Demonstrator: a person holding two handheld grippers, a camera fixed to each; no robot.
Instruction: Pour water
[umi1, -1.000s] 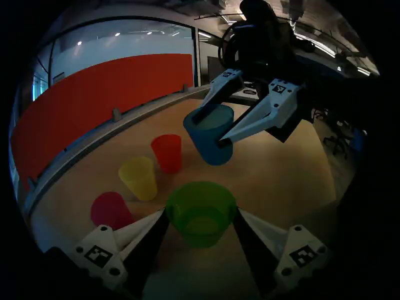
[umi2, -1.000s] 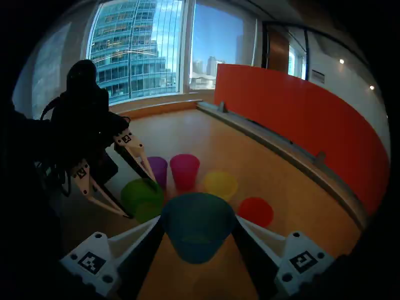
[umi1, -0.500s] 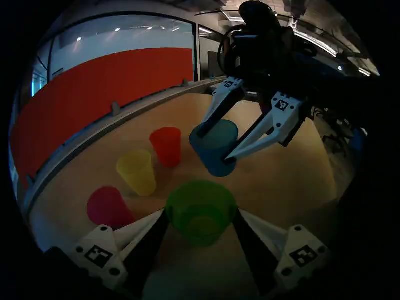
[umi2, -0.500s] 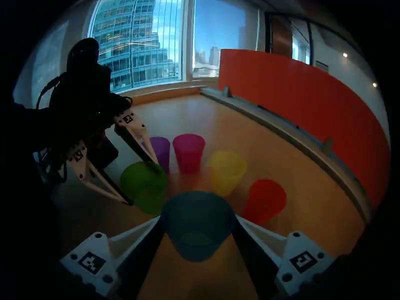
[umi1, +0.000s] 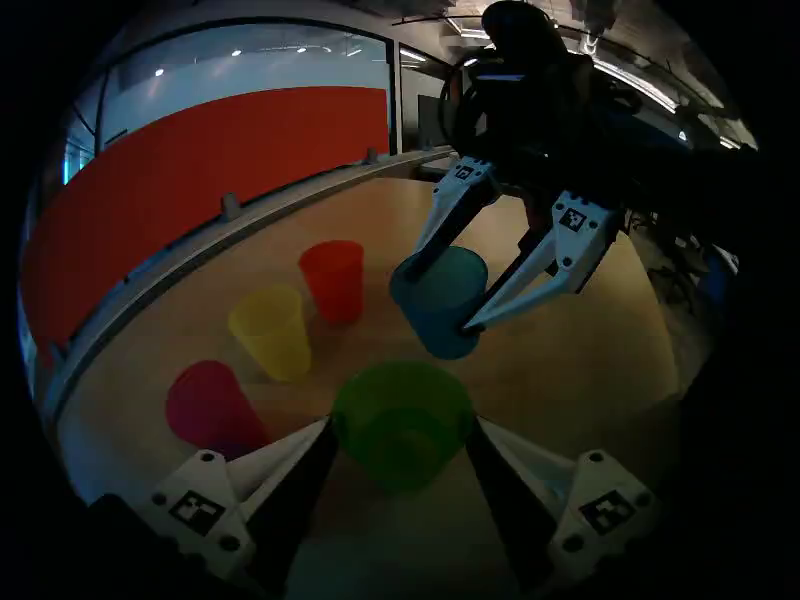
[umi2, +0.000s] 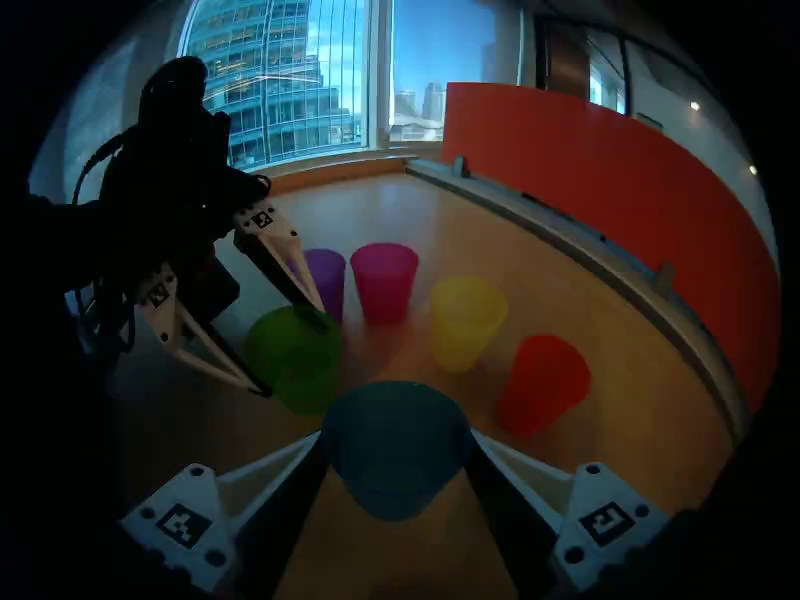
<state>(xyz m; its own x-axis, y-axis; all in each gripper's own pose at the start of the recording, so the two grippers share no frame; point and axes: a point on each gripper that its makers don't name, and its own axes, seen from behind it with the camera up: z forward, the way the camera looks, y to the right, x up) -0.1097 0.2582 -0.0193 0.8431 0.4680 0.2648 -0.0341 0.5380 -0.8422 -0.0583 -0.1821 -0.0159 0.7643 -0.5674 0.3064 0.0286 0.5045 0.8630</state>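
Observation:
My left gripper (umi1: 402, 432) is shut on a green cup (umi1: 402, 422), held upright above the wooden table (umi1: 580, 340). Beyond it my right gripper (umi1: 445, 288) is shut on a blue cup (umi1: 442, 300), tilted a little toward me, above and behind the green one. In the right gripper view the blue cup (umi2: 395, 445) sits between the right gripper's (umi2: 395, 450) fingers, and the green cup (umi2: 295, 357) hangs in the left gripper (umi2: 290, 355) ahead to the left. I cannot make out water in either cup.
On the table stand a red cup (umi1: 333, 280), a yellow cup (umi1: 270, 332) and a magenta cup (umi1: 205, 405). A purple cup (umi2: 325, 282) stands by the magenta cup (umi2: 383, 281). An orange partition (umi1: 200, 180) lines the table's far edge. A person (umi2: 170, 200) holds the left gripper.
The right gripper with the blue cup has come lower and slightly right, closer to the green cup. The left gripper has lifted a little, so the standing cups sit lower in view.

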